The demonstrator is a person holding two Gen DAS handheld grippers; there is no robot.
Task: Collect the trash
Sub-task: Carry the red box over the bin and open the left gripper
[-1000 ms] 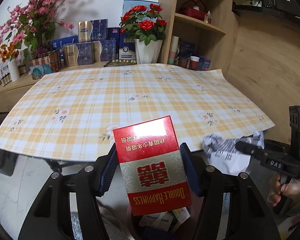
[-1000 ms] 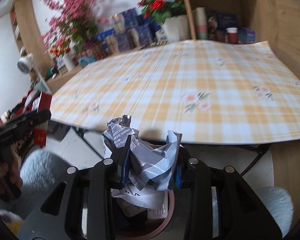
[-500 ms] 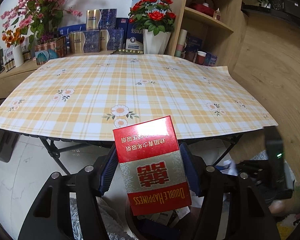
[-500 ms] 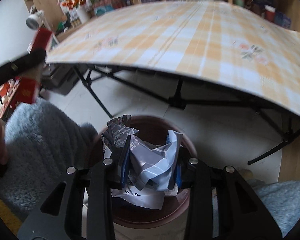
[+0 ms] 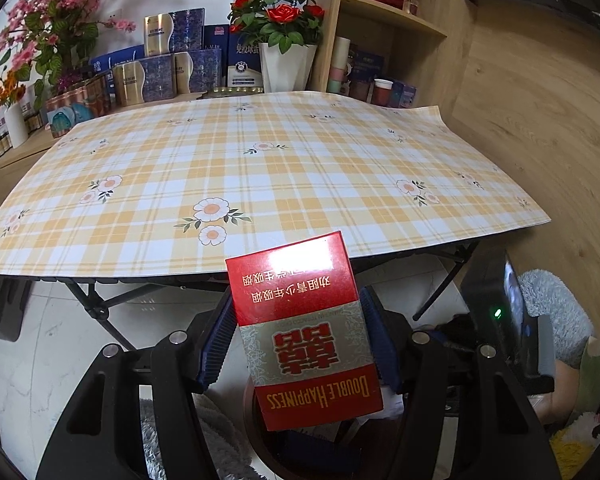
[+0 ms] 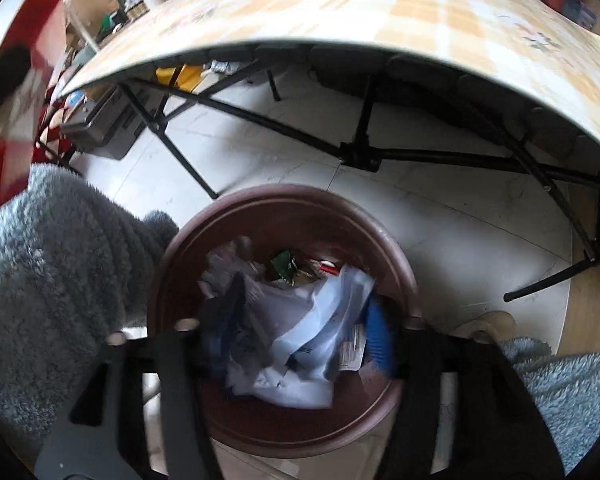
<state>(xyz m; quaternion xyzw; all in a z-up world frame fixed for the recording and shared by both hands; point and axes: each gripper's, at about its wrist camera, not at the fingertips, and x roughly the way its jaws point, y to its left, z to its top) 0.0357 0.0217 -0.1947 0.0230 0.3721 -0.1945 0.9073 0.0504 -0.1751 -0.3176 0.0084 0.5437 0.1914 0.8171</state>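
My left gripper (image 5: pixel 298 340) is shut on a red "Double Happiness" cigarette box (image 5: pixel 300 320), held upright below the table's front edge. Under the box shows the dark rim of the brown bin (image 5: pixel 256 420). In the right wrist view my right gripper (image 6: pixel 300 328) points down into that round brown bin (image 6: pixel 284 208). Its jaws are opening, and the crumpled white-and-grey paper (image 6: pixel 300 344) sits loosely between them over the trash inside. The right blue pad (image 6: pixel 378 336) stands bare. The red box (image 6: pixel 16 80) shows blurred at the far left.
A folding table with a yellow plaid cloth (image 5: pixel 260 160) stands ahead, its black legs (image 6: pixel 364 152) just beyond the bin. Grey fluffy fabric (image 6: pixel 60 272) crowds the bin's left side. Boxes and a vase of red roses (image 5: pixel 284 40) line the back; a wooden wall is on the right.
My right gripper has dropped and tipped down over the bin, and its jaws have spread around the paper. My left gripper has sunk a little, still holding the box.
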